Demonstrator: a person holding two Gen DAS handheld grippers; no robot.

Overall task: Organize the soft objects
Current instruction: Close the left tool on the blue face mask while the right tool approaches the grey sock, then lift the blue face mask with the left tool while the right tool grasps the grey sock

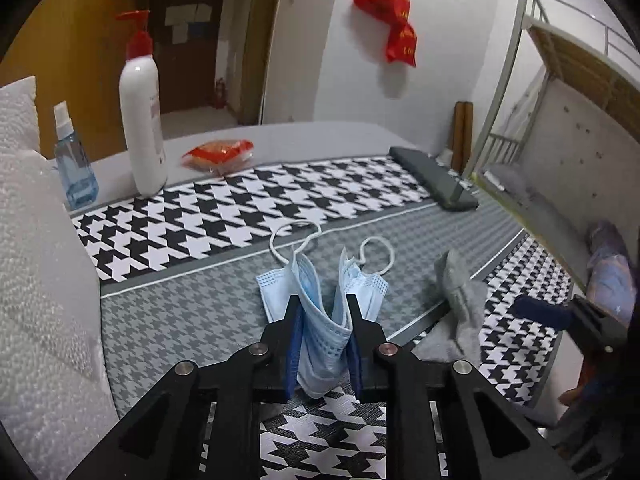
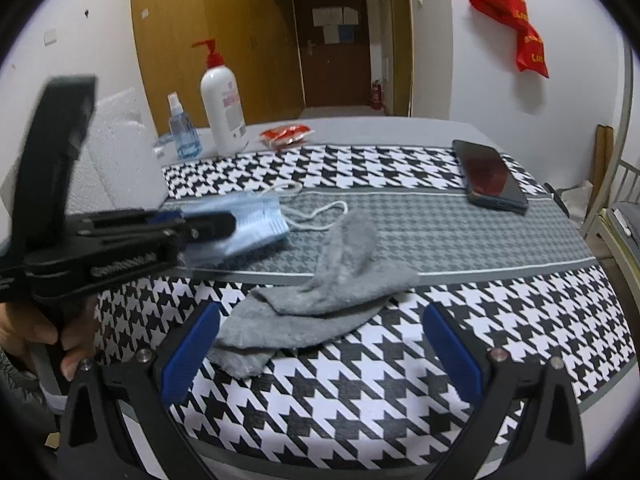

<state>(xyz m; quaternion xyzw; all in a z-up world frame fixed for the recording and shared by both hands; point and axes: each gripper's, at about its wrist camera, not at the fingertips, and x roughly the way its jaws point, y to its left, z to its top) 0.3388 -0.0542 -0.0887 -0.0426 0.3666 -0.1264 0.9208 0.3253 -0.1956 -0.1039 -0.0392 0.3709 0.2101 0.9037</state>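
Note:
A light blue face mask (image 1: 320, 320) is bunched into a fold on the houndstooth cloth (image 1: 180, 216), its white ear loops trailing away from me. My left gripper (image 1: 323, 304) is shut on it, both pads pressing the fold; the right wrist view shows the left gripper (image 2: 224, 224) from the side with the mask (image 2: 256, 216) in its tips. A grey sock (image 2: 332, 280) lies crumpled to the right of the mask. My right gripper (image 2: 320, 312) stands open just in front of the sock, whose near end lies between the blue pads (image 2: 192, 352) untouched.
A dark phone (image 2: 492, 176) lies at the far right of the cloth. A white pump bottle (image 1: 142, 120), a blue spray bottle (image 1: 74, 168) and a red packet (image 1: 218, 152) stand along the far edge. White padded material (image 1: 36, 260) rises at the left; a metal bed frame (image 1: 500, 100) at the right.

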